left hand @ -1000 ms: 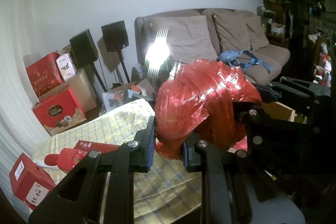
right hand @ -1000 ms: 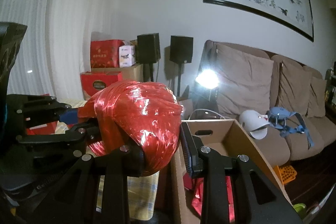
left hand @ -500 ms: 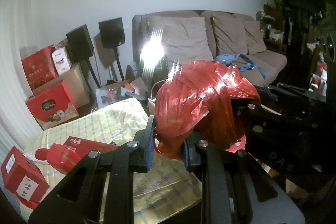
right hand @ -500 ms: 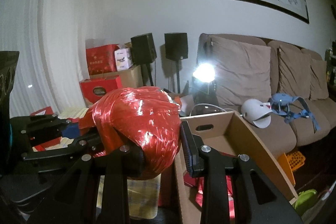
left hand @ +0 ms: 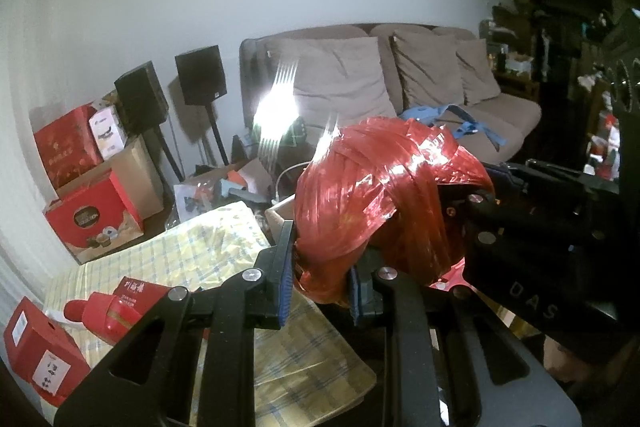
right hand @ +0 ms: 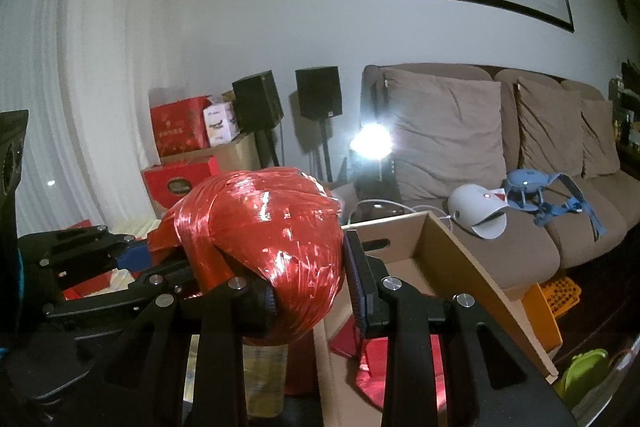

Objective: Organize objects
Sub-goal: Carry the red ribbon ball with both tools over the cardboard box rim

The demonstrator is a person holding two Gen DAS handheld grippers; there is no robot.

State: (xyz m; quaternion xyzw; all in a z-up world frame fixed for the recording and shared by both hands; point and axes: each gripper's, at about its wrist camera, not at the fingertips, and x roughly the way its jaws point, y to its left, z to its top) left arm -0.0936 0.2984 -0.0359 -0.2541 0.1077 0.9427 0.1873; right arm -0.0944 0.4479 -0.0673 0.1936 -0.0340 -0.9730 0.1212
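A big ball of shiny red ribbon (left hand: 380, 195) hangs in the air between both grippers. My left gripper (left hand: 320, 283) is shut on a fold at the ball's lower left. In the right wrist view the same ball (right hand: 272, 235) fills the jaws of my right gripper (right hand: 308, 291), whose pads press on its two sides. The left gripper (right hand: 132, 259) comes in from the left there, and the right gripper (left hand: 484, 199) comes in from the right in the left wrist view. An open cardboard box (right hand: 460, 259) with red items inside stands just right of the ball.
A table under a yellow checked cloth (left hand: 200, 255) carries a red carton (left hand: 40, 347) and a red bottle-shaped pack (left hand: 104, 311). Behind are a beige sofa (right hand: 480, 155), two black speakers (right hand: 318, 91), stacked red gift boxes (left hand: 92, 215) and a bright lamp (right hand: 370, 143).
Both grippers have carried the ribbon ball sideways to the right, nearer the cardboard box. The right gripper's view has rolled a little. Both grips look unchanged.
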